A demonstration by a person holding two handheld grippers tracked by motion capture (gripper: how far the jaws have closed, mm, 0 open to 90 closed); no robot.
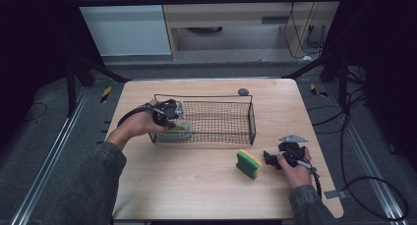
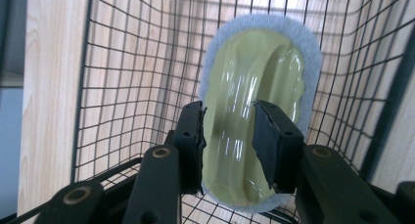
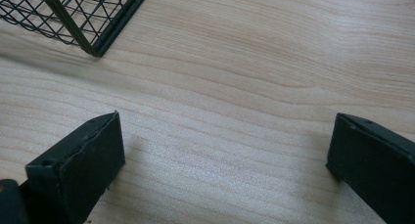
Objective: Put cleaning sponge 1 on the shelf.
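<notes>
While the left tool (image 2: 228, 136) clamps a yellow-green scrubbing pad (image 2: 254, 87) inside the wire basket (image 1: 231, 122), the green-and-yellow sponge (image 1: 247, 163) stands on the surface (image 1: 196, 185), just beside the right tool (image 1: 268, 158), jaws wide.

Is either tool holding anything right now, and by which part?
The left tool grips the scrubber by its yellow-green handle ridge, inside the wire basket. The right tool is open, holding nothing.

Grey floor (image 1: 44, 131), perhaps carpeted; pale cabinet (image 1: 231, 18) behind.
</notes>
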